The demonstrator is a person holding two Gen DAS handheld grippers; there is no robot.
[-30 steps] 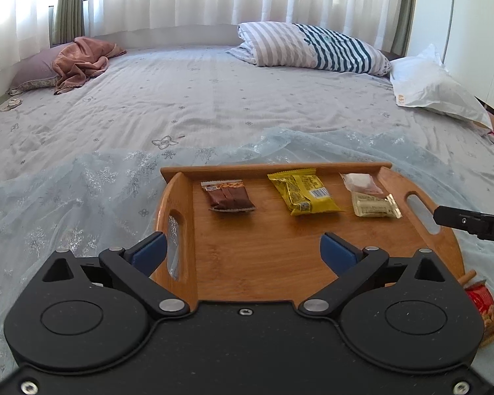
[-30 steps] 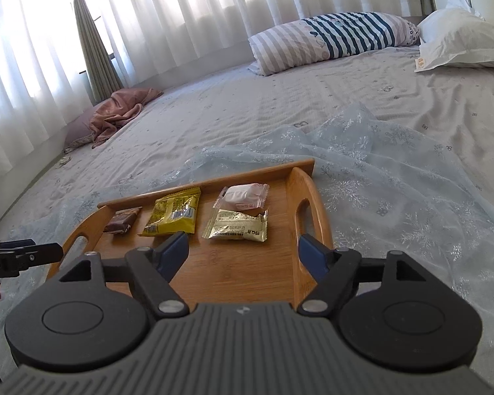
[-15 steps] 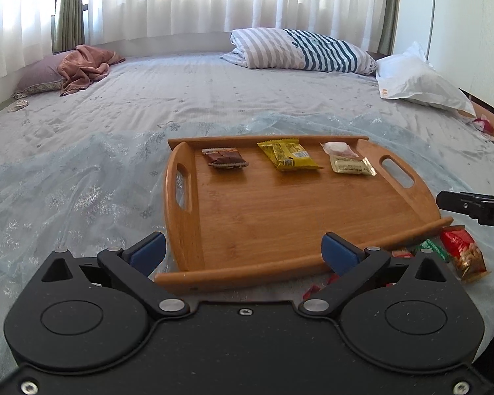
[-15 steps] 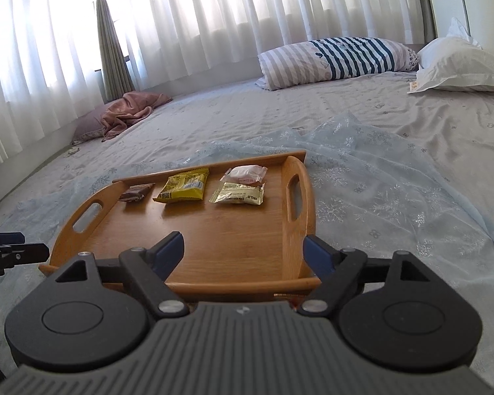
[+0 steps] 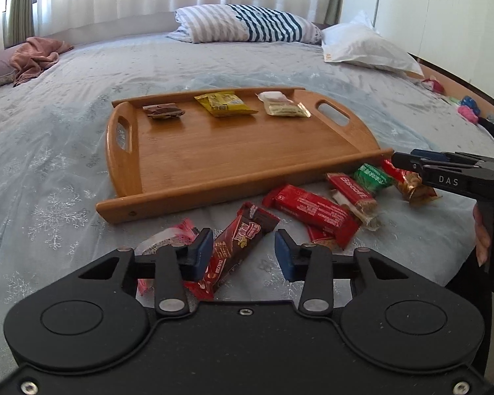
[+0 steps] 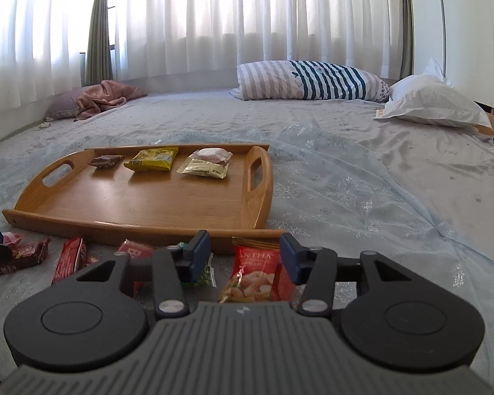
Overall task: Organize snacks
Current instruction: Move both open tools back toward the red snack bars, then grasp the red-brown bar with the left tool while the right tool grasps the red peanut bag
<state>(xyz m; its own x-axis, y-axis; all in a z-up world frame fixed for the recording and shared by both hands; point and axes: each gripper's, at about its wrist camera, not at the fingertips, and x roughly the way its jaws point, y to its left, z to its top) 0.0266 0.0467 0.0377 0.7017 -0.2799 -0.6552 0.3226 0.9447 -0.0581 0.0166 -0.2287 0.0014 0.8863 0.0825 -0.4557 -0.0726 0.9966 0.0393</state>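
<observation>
A wooden tray [image 5: 233, 151] lies on the bed with a brown packet [image 5: 163, 111], a yellow packet [image 5: 224, 103] and a pale gold packet [image 5: 285, 108] along its far rim. Loose snacks lie in front of it: a long red bar [image 5: 313, 212], a red biscuit pack [image 5: 352, 191], a green packet [image 5: 372, 176]. My left gripper [image 5: 243, 253] is closing with a brown-red wafer bar [image 5: 240, 243] between its jaws, the right pad still apart from it. My right gripper [image 6: 245, 255] is closing over a red nut packet [image 6: 253, 273], with gaps at both pads.
A striped pillow [image 5: 243, 28] and a white pillow [image 5: 365, 47] lie at the head of the bed, and a pink blanket [image 5: 33, 57] at the far left. Small items sit by the bed's right edge [image 5: 467, 108]. A hand [image 5: 480, 233] holds the right gripper.
Both grippers have drawn back from the tray and dipped over the loose snacks in front of it. Both pairs of jaws have narrowed from wide open.
</observation>
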